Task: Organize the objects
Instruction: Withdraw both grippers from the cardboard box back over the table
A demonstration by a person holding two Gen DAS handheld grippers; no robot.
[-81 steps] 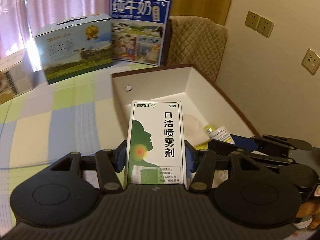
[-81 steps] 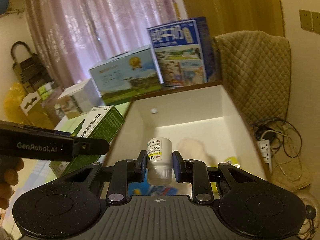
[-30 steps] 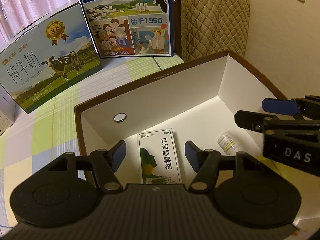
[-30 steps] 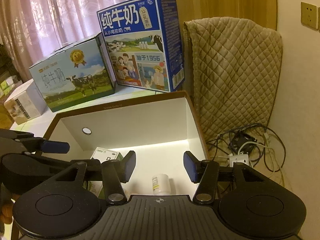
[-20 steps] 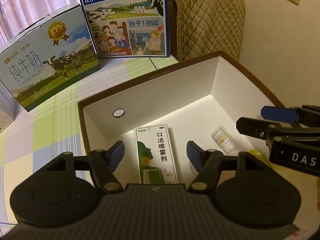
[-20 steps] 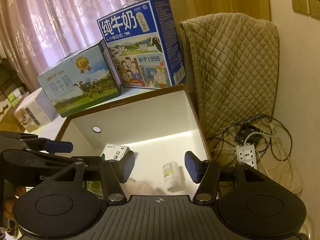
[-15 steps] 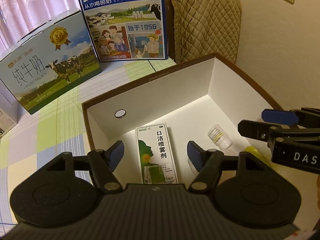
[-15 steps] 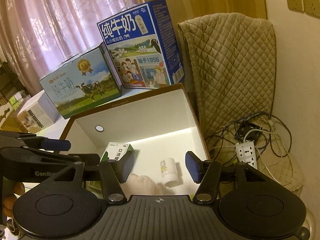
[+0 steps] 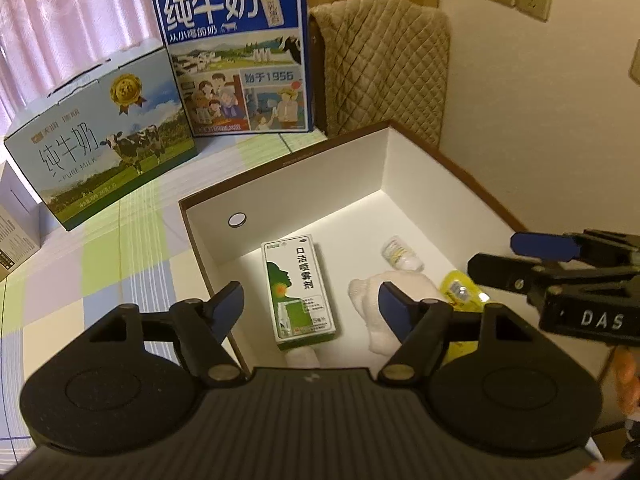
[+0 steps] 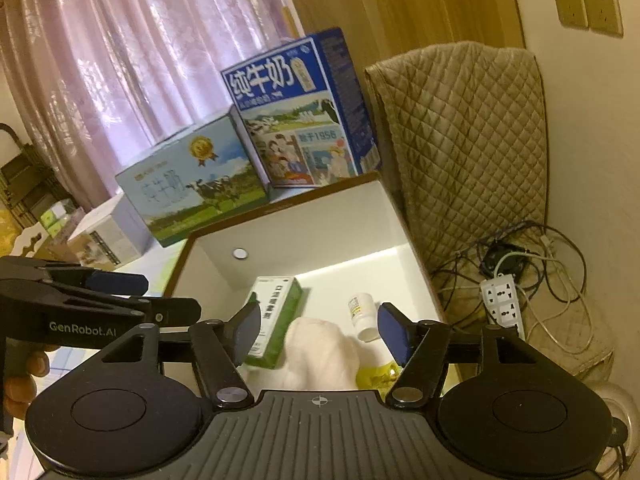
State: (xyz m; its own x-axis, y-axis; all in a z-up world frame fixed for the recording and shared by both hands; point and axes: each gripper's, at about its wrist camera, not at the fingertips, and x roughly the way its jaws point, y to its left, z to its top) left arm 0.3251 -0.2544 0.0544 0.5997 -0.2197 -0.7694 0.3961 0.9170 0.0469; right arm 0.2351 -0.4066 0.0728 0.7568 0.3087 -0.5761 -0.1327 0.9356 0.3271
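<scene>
A white open box [image 9: 288, 192] with a brown rim [image 10: 280, 204] stands on the table. Inside lie a green-and-white spray carton [image 9: 298, 286] [image 10: 276, 320], a small white pill bottle [image 9: 402, 254] [image 10: 364, 316] on its side, a white cloth [image 9: 384, 300] [image 10: 316, 352] and a yellow packet [image 9: 460, 292] [image 10: 376, 374]. My left gripper [image 9: 310, 306] is open and empty above the box's near left part. My right gripper [image 10: 318, 328] is open and empty above the box's near right side; it shows in the left wrist view [image 9: 560, 264].
Two milk cartons stand behind the box: a pale one [image 9: 100, 152] and a blue one [image 9: 236, 56]. A quilted chair back [image 9: 384, 76] is at the far right. Cables and a power strip [image 10: 504, 300] lie on the floor right of the table. A checked tablecloth [image 9: 100, 280] covers the table.
2.7 s ago each gripper held its item over the box. Both have opened; the carton and bottle now lie in the box. Both grippers have since drawn back and up.
</scene>
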